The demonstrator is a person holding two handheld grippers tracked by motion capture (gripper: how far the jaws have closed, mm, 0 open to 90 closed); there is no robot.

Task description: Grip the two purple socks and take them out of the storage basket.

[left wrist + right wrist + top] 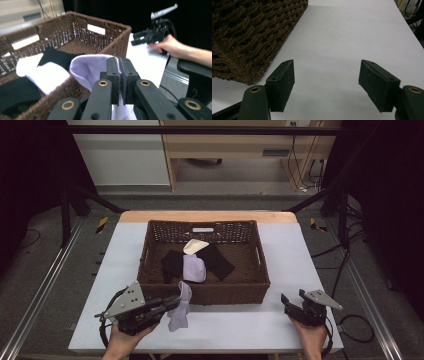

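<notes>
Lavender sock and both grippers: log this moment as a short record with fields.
held item: lavender sock, hanging over the table in front of the basket
left gripper: shut on the sock
right gripper: open, nothing between the jaws, over bare table right of the basket
basket: brown wicker, holds black socks, another lavender one and a cream one
table: white top

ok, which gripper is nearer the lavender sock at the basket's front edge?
Left. The left gripper is shut on the lavender sock, which hangs in front of the basket. The right gripper sits open over the table, off the basket's right front corner, holding nothing.
</notes>
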